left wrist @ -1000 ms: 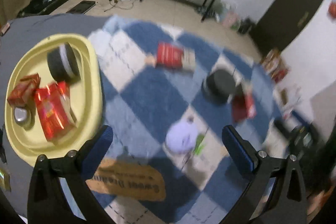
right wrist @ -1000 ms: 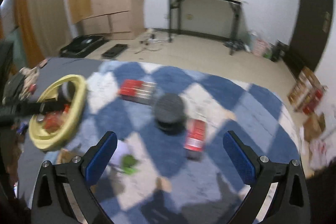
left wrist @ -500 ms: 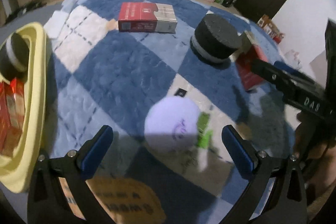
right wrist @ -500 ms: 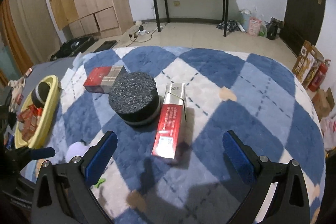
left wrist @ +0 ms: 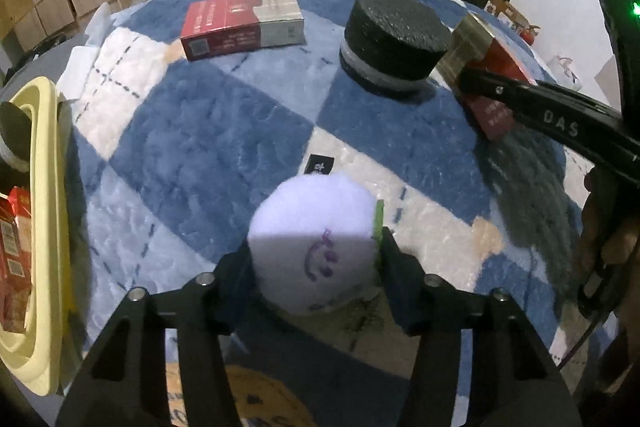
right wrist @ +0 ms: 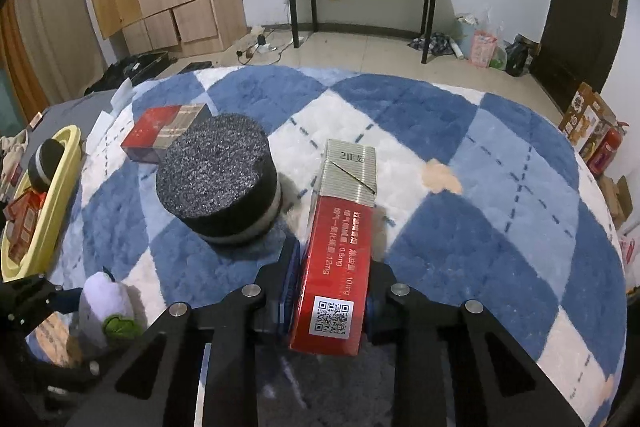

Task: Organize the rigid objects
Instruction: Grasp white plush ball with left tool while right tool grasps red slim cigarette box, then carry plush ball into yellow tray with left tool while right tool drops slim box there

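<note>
Both grippers have come down onto the rug since a second ago, and their jaws have just been closing, each with a thing between them. Now the left gripper (left wrist: 316,259) pinches the pale purple plush ball (left wrist: 314,243) by its two sides, the pads pressed into its fuzz while it sits on a white square of the blue-and-white rug (left wrist: 200,147). The right gripper (right wrist: 330,291) pinches the near end of a red carton (right wrist: 340,251), the end with the square code, across its narrow width. The carton's long axis runs straight away from that gripper, in line with the fingers, and its silver end points off toward the far side of the rug. Just to the left of the carton, near but apart from it, stands a black foam disc (right wrist: 218,183), and beyond that lies a second red carton (right wrist: 166,131) flat on the rug. The yellow tray (left wrist: 48,227), which already holds red boxes and another dark disc, lies at the left edge of the rug, so the left hand with the ball is clearly the nearer one. The right hand's carton would probably have to cross over or around the black disc to reach the tray, and it likely needs lifting first so its far end clears the pile of the rug.
</note>
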Action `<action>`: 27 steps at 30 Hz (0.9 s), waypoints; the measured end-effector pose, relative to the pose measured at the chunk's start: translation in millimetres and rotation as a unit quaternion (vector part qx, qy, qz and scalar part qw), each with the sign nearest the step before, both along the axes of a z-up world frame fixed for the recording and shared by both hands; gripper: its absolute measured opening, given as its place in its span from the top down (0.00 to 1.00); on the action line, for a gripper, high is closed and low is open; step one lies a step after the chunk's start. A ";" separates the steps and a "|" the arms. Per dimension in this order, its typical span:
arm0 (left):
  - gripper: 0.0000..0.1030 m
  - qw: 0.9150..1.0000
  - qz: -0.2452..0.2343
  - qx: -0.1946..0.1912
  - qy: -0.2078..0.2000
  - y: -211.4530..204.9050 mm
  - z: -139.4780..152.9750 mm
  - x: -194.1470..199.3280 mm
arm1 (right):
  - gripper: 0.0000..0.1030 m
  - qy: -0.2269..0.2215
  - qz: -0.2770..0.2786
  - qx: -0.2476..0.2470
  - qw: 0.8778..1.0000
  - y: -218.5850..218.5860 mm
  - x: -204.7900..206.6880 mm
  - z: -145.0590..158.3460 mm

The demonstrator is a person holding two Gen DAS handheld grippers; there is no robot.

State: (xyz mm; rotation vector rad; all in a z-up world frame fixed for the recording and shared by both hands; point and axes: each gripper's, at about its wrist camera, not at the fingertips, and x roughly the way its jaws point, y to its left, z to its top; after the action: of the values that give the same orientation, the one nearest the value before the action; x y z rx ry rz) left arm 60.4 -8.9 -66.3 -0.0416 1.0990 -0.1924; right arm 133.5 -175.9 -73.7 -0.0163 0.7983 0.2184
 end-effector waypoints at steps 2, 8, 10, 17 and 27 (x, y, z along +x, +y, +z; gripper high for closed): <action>0.46 1.000 0.001 -0.008 -0.002 3.1 5.3 0.4 | 0.80 -0.004 0.001 0.015 1.000 -4.4 -4.1 3.8; 0.46 0.998 0.016 -0.026 -0.051 26.7 49.9 0.2 | 0.80 -0.027 -0.004 0.030 0.999 -19.1 -26.6 21.4; 0.46 0.997 0.025 -0.019 -0.073 39.3 70.1 -0.8 | 0.80 -0.033 -0.007 0.037 0.999 -23.1 -36.4 27.9; 0.46 0.989 0.088 0.005 -0.117 120.8 121.9 1.8 | 0.80 -0.089 0.016 0.028 0.995 -14.7 -77.8 73.1; 0.46 0.966 0.247 0.018 -0.079 269.7 102.1 -3.9 | 0.80 -0.083 0.179 0.003 0.980 130.8 -120.9 84.5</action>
State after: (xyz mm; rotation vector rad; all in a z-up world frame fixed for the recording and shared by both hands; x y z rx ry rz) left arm 56.5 260.9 35.8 -0.2613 0.9021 0.2689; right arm 12.6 -45.1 10.8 -0.1726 0.6235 0.5541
